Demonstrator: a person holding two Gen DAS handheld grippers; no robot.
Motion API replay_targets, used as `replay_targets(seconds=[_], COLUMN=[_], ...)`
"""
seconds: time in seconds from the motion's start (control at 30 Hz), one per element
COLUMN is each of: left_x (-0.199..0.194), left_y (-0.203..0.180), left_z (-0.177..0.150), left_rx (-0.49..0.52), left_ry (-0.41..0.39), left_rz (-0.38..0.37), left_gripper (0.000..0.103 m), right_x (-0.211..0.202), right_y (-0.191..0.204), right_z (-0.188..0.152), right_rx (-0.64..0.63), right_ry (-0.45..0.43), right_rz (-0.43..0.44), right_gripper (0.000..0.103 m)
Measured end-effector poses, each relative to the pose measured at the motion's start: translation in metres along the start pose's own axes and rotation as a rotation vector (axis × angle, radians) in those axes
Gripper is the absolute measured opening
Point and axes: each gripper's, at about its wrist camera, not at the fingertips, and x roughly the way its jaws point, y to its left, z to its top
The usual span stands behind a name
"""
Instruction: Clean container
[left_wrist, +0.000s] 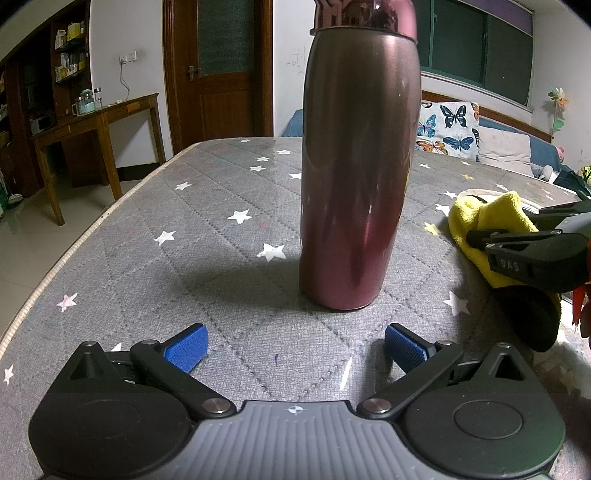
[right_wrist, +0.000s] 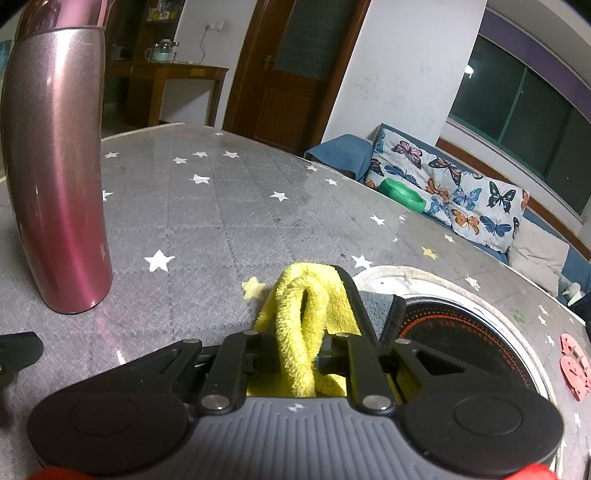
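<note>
Surface: grey quilted mattress (left_wrist: 221, 206) printed with white stars, in a room with a wooden door and a dark window.

Left gripper (left_wrist: 293, 349): spread wide and empty, blue pads (left_wrist: 186, 347) low over the mattress, aimed at the foot of the bottle just ahead. Judged ready to steady the bottle for wiping.

Right gripper (right_wrist: 297, 354): clenched on a yellow cloth (right_wrist: 301, 314), which bunches up between the jaws. Held near the bottle's right side, apart from it, likely as the wiping tool.

Bottle (left_wrist: 354, 166): tall metal flask, standing upright on the mattress, between the two grippers. Glossy pink-brown body, shinier cap, top cut off by the frame. No dirt discernible.

Adjacent: round dark dial (right_wrist: 469, 339) beside the cloth.
</note>
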Motion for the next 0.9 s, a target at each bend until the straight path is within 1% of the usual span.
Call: replay_targets(seconds=[0.27, 0.9], left_x=[0.0, -0.002], left_y=[0.0, -0.002], left_z=[0.0, 0.0], left_rx=[0.0, 0.0], left_ry=[0.0, 0.0], left_rz=[0.0, -0.001], left_gripper=[0.103, 0.103], right_x=[0.002, 0.011], right_y=[0.003, 0.02], right_z=[0.001, 0.008], right_rx=[-0.019, -0.072], right_ry=[0.002, 0.039], right_rz=[-0.014, -0.087], right_gripper=[0.015, 0.015])
